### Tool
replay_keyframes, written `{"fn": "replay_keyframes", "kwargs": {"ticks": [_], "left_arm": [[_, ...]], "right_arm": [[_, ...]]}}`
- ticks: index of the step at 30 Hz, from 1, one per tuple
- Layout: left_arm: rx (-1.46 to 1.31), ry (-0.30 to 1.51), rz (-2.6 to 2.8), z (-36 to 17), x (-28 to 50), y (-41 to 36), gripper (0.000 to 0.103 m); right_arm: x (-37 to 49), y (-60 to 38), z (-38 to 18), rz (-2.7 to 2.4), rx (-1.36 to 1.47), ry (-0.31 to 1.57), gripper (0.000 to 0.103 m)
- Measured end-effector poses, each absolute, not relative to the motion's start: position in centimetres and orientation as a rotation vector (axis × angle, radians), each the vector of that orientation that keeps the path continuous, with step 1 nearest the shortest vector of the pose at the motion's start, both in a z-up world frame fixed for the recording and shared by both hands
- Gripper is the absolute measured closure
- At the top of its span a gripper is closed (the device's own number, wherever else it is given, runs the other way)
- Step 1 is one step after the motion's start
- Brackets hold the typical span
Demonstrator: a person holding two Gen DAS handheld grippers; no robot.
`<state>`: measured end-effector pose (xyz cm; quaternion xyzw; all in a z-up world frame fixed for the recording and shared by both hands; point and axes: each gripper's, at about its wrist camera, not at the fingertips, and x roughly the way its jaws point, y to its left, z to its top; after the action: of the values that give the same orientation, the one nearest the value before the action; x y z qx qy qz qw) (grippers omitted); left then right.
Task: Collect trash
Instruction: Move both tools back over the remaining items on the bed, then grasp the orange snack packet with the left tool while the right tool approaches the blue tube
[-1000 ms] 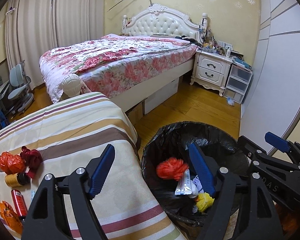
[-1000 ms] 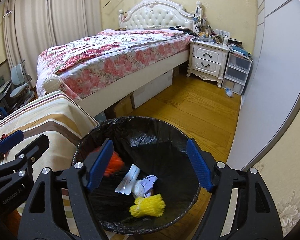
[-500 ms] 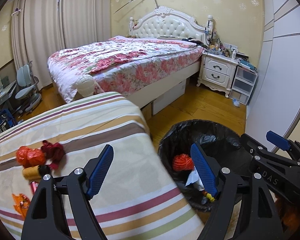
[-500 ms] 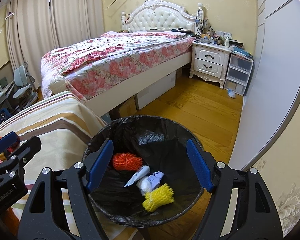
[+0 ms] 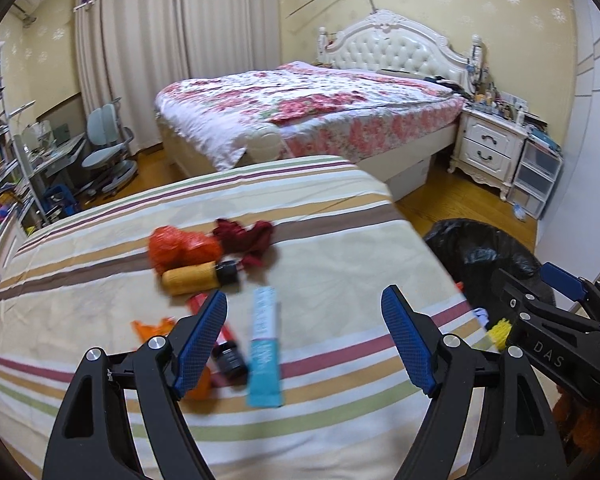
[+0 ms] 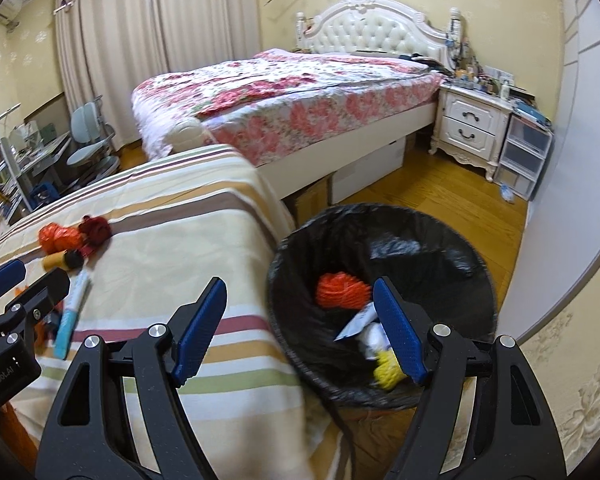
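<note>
Left wrist view: left gripper wide apart (empty), right gripper likewise.

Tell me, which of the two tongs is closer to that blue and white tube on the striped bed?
Left. The left tongs hang open right over the tube, which lies just ahead between their fingers. The right tongs are off to its side, open, by the black trash bin.

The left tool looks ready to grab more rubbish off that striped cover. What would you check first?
1. Left tool open and empty: ok.
2. Right tool open and empty: ok.
3. Blue tube lying free on the striped cover: ok.
4. Dark bottle clear of the tool's finger: not ok, partly behind it.
5. Bin has room: ok.
6. View sharp enough to aim: not ok, blurred.
</note>
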<state>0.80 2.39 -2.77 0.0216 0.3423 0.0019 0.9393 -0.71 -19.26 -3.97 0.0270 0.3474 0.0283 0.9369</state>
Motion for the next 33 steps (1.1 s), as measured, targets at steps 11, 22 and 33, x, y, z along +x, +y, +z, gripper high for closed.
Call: {"fn": "replay_keyframes", "kwargs": {"ticks": [11,22,33], "left_arm": [[-0.037,0.745,0.146,-4.7,-1.3,9.0,0.026],[-0.09,0.812,0.13,-6.4,-0.9,11.2,0.026],[-0.103,0.834,0.087,-6.8,-1.2,12.1,0.061]], "right_arm": [[-1.3,-12.3,-4.9,0.177,-0.037,0.745,0.029],[-0.7,-10.3,-5.3,0.208,-0.069,0.765,0.029],[-0.8,-8.8,-5.1,0.235,-0.089,0.762,0.029]]}}
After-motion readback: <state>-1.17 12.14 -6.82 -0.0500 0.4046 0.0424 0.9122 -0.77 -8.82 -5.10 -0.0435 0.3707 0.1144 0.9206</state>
